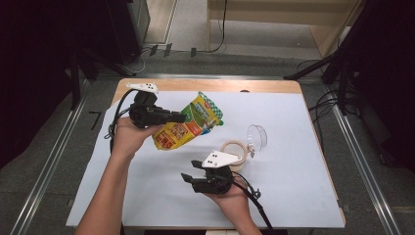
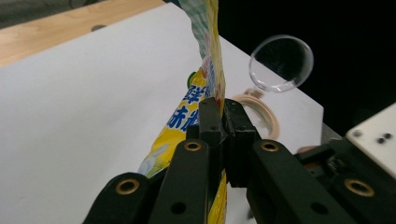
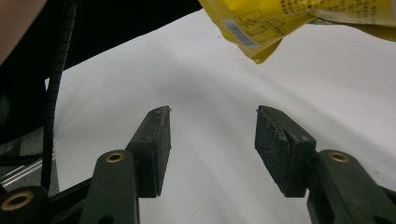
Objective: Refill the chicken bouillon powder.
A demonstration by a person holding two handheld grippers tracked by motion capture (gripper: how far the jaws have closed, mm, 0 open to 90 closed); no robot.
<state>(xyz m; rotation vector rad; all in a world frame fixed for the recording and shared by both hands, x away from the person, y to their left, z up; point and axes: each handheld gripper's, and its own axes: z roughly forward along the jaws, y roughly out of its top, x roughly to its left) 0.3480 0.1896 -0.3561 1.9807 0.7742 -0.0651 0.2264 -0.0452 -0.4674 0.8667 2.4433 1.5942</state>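
A yellow and green snack pouch [image 1: 188, 125] hangs above the white table cover, pinched near its lower left edge by my left gripper [image 1: 178, 117]. In the left gripper view the jaws of my left gripper [image 2: 223, 109] are shut on the pouch [image 2: 210, 79], which stands edge-on between them. My right gripper [image 1: 188, 181] is low near the table's front middle and points left. Its jaws [image 3: 212, 121] stand apart with only bare white sheet between them. The pouch's bottom corner [image 3: 261, 42] hangs above and ahead of them.
A small round container with a beige rim [image 1: 234, 151] and a clear lid [image 1: 257, 137] tipped up sits right of centre, just beyond the right hand. The white sheet [image 1: 293, 161] covers the wooden table, whose edge [image 1: 220, 85] shows at the back.
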